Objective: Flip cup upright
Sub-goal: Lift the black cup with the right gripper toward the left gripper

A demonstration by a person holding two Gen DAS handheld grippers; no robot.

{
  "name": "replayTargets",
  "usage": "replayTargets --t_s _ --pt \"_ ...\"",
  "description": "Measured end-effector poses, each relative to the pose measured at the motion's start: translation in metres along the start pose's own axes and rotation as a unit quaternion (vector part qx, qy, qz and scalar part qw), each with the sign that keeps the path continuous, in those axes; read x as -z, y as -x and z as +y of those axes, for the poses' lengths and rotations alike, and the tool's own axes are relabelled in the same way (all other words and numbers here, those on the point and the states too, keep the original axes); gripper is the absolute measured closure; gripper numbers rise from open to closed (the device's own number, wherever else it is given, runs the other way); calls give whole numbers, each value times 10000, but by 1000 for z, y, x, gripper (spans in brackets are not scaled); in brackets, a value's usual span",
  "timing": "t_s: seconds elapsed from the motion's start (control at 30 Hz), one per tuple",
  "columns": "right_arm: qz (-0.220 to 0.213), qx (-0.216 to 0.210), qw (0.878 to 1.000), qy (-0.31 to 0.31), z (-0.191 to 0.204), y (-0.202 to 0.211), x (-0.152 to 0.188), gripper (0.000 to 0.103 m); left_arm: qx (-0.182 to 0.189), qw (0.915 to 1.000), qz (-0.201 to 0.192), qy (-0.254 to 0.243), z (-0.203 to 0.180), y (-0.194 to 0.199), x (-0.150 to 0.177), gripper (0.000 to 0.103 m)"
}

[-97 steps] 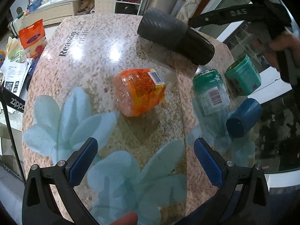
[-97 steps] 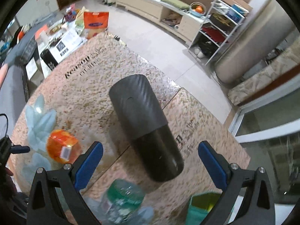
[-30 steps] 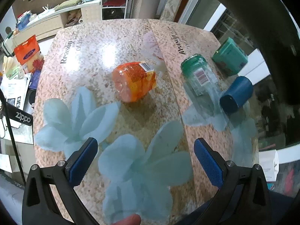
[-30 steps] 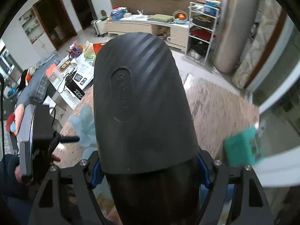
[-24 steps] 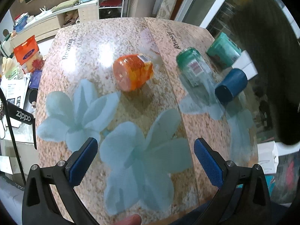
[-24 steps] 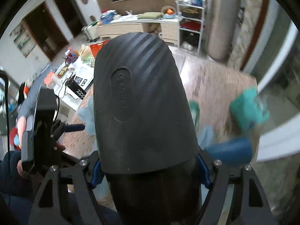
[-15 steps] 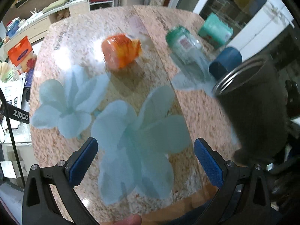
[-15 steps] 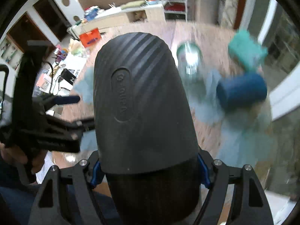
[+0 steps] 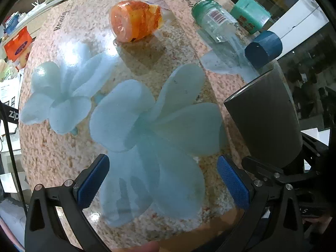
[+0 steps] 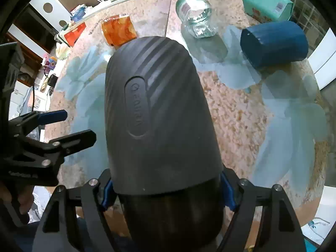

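— Where's the right gripper (image 10: 167, 191)?

— Low over the near edge of the desk (image 9: 63, 151), jaws clamped on the dark grey cup (image 10: 159, 113). The cup stands roughly upright in the left wrist view, rim up and slightly tilted, at the desk's right side; whether its base touches the surface I cannot tell.

— And the left gripper (image 9: 161, 180)?

— It hovers above the desk, jaws wide apart, holding nothing.

— What's around?

— An orange wrapped packet (image 9: 136, 21), a clear jar with a green lid (image 9: 214, 23) on its side, a dark blue faceted cup (image 9: 263, 49) lying down, a teal packet (image 9: 248, 13). The blue cup lies just beyond the grey one.

— Surfaces?

— The grey cup has a ribbed matte sleeve with an oval logo patch; the desk is glossy, speckled pink with pale blue flowers.
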State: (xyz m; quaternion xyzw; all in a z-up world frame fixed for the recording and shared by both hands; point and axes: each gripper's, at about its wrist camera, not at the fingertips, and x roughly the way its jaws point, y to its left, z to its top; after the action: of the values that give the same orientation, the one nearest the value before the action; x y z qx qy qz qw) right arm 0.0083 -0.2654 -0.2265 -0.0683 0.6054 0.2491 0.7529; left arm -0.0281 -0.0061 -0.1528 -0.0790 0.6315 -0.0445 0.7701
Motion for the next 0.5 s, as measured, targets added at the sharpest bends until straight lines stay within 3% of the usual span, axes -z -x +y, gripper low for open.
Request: replayTargets --t_s 0.5 --pt "52 202 9995 219 31 -28 0 25 -92 9998 138 92 10 -4 7 0"
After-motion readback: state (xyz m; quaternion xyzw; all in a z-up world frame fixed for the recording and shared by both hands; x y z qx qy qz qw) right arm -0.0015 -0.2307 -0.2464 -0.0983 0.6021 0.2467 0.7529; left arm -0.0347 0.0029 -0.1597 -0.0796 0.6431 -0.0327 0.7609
